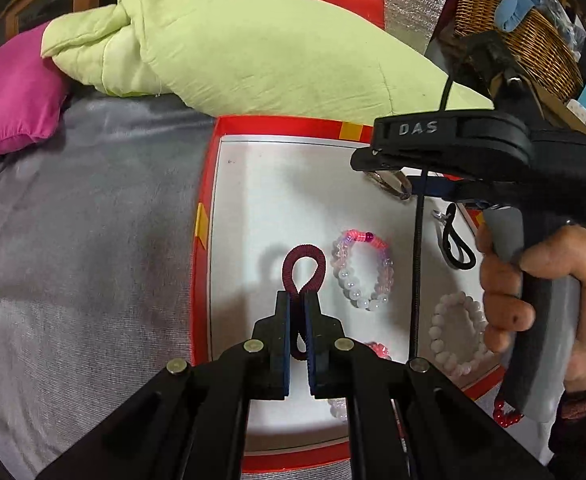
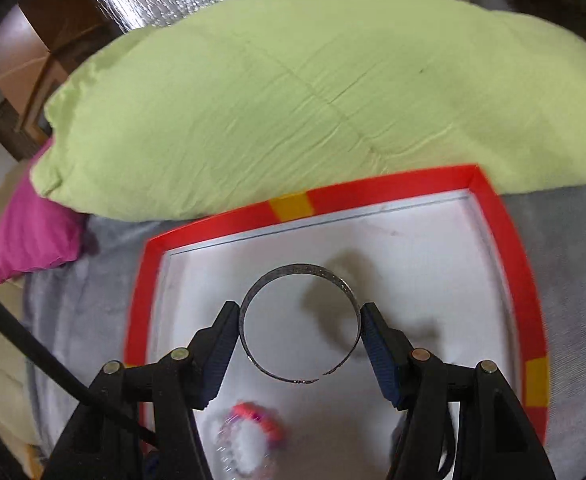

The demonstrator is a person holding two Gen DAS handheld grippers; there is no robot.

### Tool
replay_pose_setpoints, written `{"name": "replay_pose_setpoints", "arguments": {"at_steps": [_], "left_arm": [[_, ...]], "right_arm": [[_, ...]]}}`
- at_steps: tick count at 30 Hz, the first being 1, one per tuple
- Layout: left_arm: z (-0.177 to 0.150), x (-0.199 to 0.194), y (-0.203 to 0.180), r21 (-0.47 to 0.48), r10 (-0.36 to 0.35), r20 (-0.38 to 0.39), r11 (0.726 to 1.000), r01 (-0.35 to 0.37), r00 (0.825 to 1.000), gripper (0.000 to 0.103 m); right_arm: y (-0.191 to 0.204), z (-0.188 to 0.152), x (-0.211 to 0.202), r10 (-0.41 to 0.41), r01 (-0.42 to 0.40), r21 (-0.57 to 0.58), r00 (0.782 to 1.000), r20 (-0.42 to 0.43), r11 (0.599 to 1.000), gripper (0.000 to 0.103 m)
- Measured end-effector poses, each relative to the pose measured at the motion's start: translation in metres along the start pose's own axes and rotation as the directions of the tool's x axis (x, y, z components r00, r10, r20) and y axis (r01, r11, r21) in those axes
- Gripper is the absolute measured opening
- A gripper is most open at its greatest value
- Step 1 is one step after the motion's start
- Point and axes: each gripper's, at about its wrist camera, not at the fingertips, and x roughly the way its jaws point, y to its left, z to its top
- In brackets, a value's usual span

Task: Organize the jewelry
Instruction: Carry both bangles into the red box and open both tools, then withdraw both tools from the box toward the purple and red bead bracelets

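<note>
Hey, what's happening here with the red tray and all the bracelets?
A person is sorting jewelry with two handheld grippers over a red-rimmed tray on a grey bedspread. The left gripper is shut on a maroon coiled hair tie. The right gripper clasps a silver bangle between its jaws above the tray. Beaded bracelets, including a pink-and-white one, lie in the tray.

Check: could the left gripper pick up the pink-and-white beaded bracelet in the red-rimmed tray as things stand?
Probably not yet: the left gripper is shut on a maroon coiled hair tie. The pink-and-white beaded bracelet lies uncovered beside it.
</note>
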Motion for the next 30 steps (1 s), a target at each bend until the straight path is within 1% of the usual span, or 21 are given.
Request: {"name": "replay_pose_setpoints", "arguments": {"at_steps": [2, 4, 6, 7, 8, 9, 10, 12, 13, 15, 17, 18, 19, 23, 25, 27, 30], "left_arm": [[0.001, 0.002, -0.001, 0.000, 0.000, -0.008, 1.000, 0.000, 1.000, 0.007], [0.001, 0.003, -0.001, -0.002, 0.008, -0.014, 1.000, -0.008, 1.000, 0.008], [0.001, 0.004, 0.002, -0.014, 0.010, -0.023, 1.000, -0.011, 1.000, 0.008], [0.002, 0.005, 0.003, -0.021, 0.011, -0.027, 1.000, -0.012, 1.000, 0.009], [0.002, 0.004, 0.003, -0.019, 0.020, -0.028, 1.000, -0.021, 0.999, 0.013], [0.002, 0.002, 0.003, -0.010, 0.042, -0.025, 0.999, -0.042, 0.999, 0.021], [0.001, 0.000, 0.002, -0.005, 0.052, -0.021, 0.999, -0.052, 0.998, 0.025], [0.002, -0.008, -0.002, 0.014, 0.060, 0.004, 0.998, -0.060, 0.998, 0.036], [0.002, -0.012, -0.005, 0.022, 0.063, 0.015, 0.998, -0.063, 0.998, 0.038], [0.002, -0.020, -0.008, 0.029, 0.069, 0.039, 0.997, -0.070, 0.997, 0.046], [0.003, -0.029, -0.011, 0.035, 0.078, 0.065, 0.996, -0.080, 0.995, 0.050], [0.001, -0.035, -0.012, 0.034, 0.081, 0.076, 0.996, -0.083, 0.994, 0.055], [0.001, -0.040, -0.013, 0.031, 0.087, 0.090, 0.995, -0.090, 0.992, 0.056], [-0.005, -0.054, -0.018, 0.033, 0.131, 0.119, 0.990, -0.135, 0.984, 0.058], [-0.008, -0.059, -0.022, 0.035, 0.147, 0.136, 0.988, -0.153, 0.980, 0.059], [-0.013, -0.066, -0.025, 0.042, 0.168, 0.152, 0.983, -0.176, 0.974, 0.061], [-0.023, -0.076, -0.031, 0.052, 0.175, 0.165, 0.981, -0.186, 0.971, 0.063]], "right_arm": [[0.005, -0.001, 0.002, -0.032, 0.032, -0.025, 1.000, 0.000, 0.999, 0.065], [0.007, -0.001, 0.003, -0.038, 0.038, -0.024, 0.999, -0.006, 0.999, 0.066], [0.006, -0.001, 0.003, -0.032, 0.032, -0.012, 0.999, -0.009, 0.999, 0.071], [0.003, -0.002, 0.002, -0.027, 0.027, -0.004, 1.000, -0.009, 1.000, 0.072], [-0.003, -0.003, -0.002, -0.012, 0.012, 0.009, 1.000, -0.009, 1.000, 0.072], [-0.009, -0.004, -0.007, 0.013, -0.013, 0.025, 1.000, -0.004, 1.000, 0.072], [-0.016, -0.006, -0.015, 0.039, -0.040, 0.045, 0.999, 0.014, 0.998, 0.072], [-0.029, -0.011, -0.034, 0.057, -0.061, 0.064, 0.996, 0.065, 0.996, 0.072], [-0.035, -0.014, -0.046, 0.065, -0.071, 0.060, 0.994, 0.091, 0.996, 0.072], [-0.048, -0.022, -0.073, 0.084, -0.091, 0.042, 0.985, 0.151, 0.995, 0.072], [-0.062, -0.037, -0.106, 0.094, -0.101, 0.019, 0.970, 0.222, 0.995, 0.072], [-0.071, -0.043, -0.118, 0.097, -0.103, 0.013, 0.966, 0.241, 0.995, 0.072], [-0.079, -0.052, -0.131, 0.099, -0.105, 0.009, 0.961, 0.260, 0.994, 0.072], [-0.107, -0.090, -0.173, 0.080, -0.086, 0.006, 0.949, 0.306, 0.996, 0.072], [-0.118, -0.112, -0.187, 0.072, -0.083, 0.021, 0.948, 0.309, 0.996, 0.072], [-0.128, -0.131, -0.192, 0.073, -0.091, 0.050, 0.955, 0.287, 0.995, 0.072], [-0.136, -0.154, -0.197, 0.082, -0.104, 0.076, 0.963, 0.255, 0.992, 0.072]]}}
